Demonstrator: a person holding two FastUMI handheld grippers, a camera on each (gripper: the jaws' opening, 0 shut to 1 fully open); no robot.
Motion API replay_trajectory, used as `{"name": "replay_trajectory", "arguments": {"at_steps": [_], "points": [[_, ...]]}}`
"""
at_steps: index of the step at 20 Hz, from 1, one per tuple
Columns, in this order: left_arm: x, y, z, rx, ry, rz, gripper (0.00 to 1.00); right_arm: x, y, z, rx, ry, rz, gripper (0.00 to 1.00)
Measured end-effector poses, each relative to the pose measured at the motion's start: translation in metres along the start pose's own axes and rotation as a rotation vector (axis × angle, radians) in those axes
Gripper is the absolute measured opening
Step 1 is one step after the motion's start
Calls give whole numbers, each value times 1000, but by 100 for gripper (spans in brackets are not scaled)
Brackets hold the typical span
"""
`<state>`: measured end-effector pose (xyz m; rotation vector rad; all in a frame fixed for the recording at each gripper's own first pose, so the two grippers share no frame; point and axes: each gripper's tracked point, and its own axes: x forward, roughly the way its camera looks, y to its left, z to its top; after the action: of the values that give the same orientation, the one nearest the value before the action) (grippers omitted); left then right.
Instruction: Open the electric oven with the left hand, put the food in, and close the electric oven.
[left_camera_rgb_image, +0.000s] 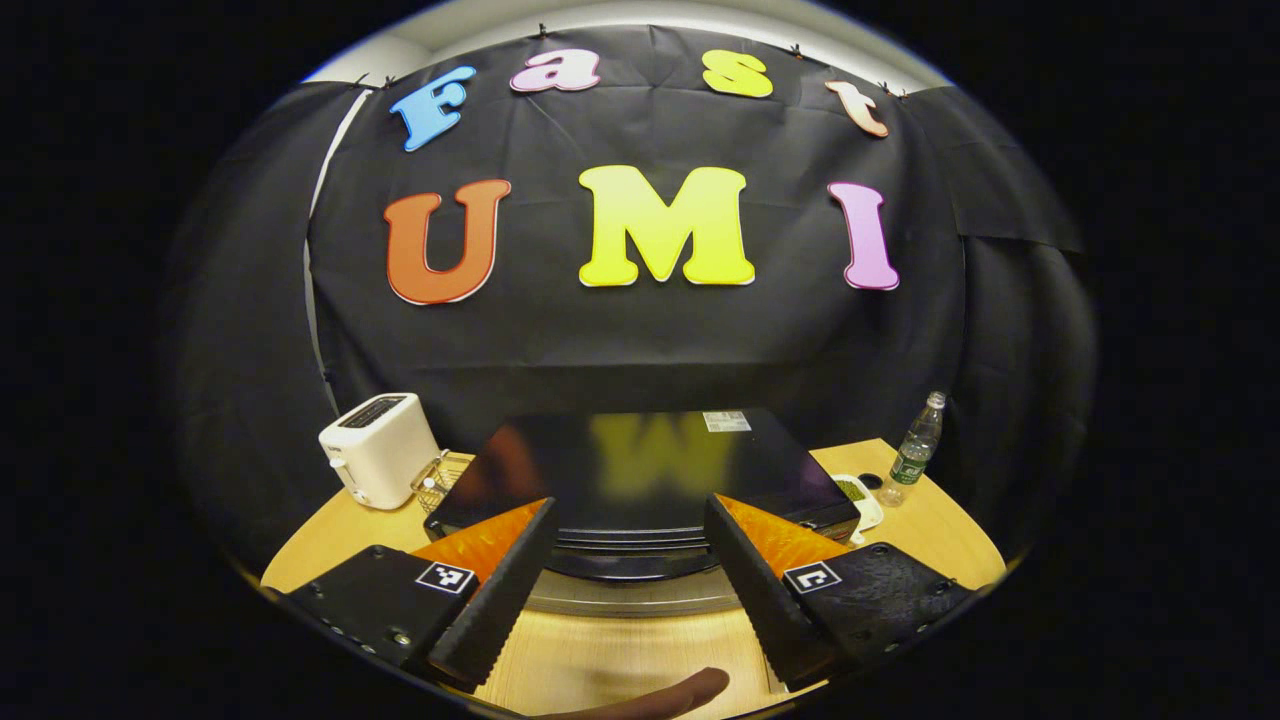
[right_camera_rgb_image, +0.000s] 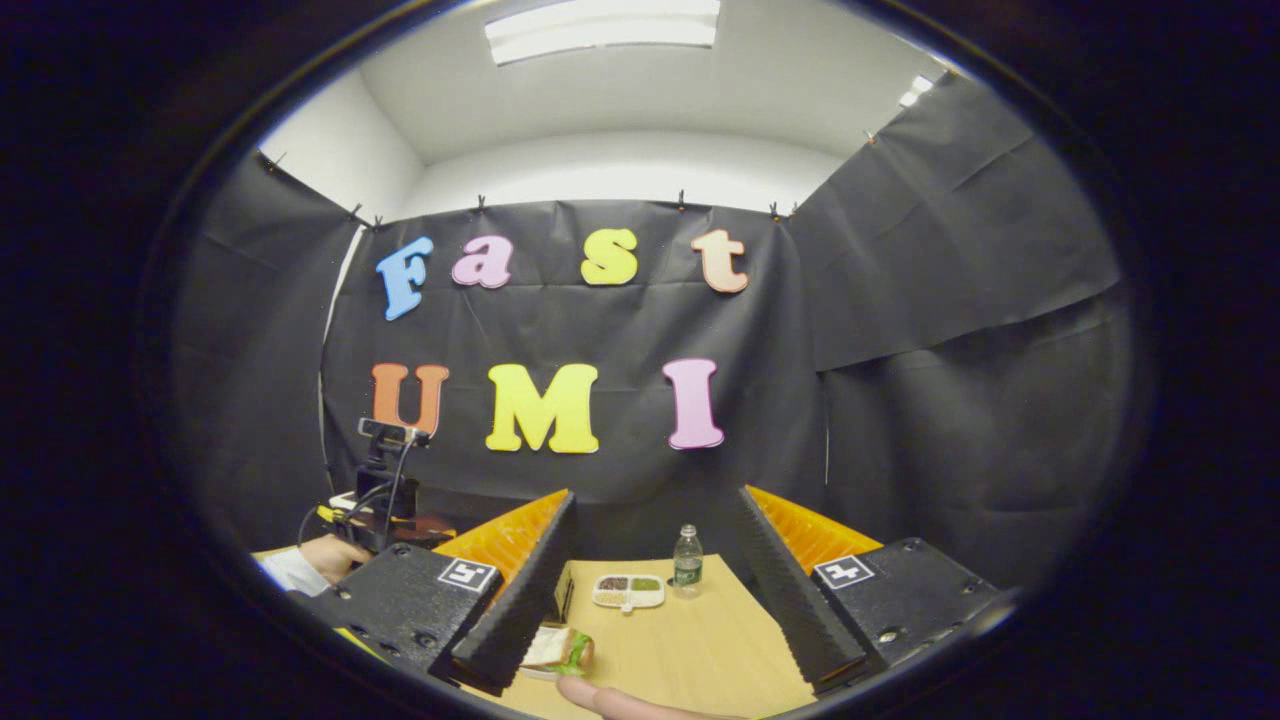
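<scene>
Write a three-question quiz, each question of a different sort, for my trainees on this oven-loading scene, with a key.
1. True or false: the left claw is shut on the oven handle.
2. Multiple choice: in the left gripper view, what stands left of the electric oven? A) water bottle B) white toaster C) kettle
3. Fill in: in the right gripper view, beyond the open right claw, the divided snack dish lies just left of the ____.

Key
1. False: its fingers are spread, nothing between them.
2. B, the white toaster.
3. Water bottle, on the wooden table.
</scene>
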<state>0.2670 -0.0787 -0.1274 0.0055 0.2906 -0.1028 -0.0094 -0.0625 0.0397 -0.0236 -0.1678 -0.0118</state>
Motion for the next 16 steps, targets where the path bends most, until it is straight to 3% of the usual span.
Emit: {"name": "replay_trajectory", "arguments": {"at_steps": [1,2,3,6,8,11,12,13,16], "points": [[4,3,-5,-2,13,8,96,0,-5,-1,2,2,-8,100],[8,5,-8,-7,25,11,96,1,-9,-3,3,5,-14,89],[10,7,-14,-13,46,15,96,1,-10,-5,4,8,-13,100],[15,6,-34,-5,131,13,97,1,-15,-6,11,5,-17,100],[19,5,-31,44,105,1,99,2,-22,-4,8,-7,-32,100],[20,2,-37,7,122,-6,97,3,-30,-9,-6,0,-68,100],[18,4,-35,13,112,-6,97,3,-29,-9,0,5,-70,89],[18,2,-37,18,121,-9,97,2,-28,-8,6,2,-66,100],[6,2,-42,4,135,-16,97,-1,-31,-9,13,5,-79,100]]}}
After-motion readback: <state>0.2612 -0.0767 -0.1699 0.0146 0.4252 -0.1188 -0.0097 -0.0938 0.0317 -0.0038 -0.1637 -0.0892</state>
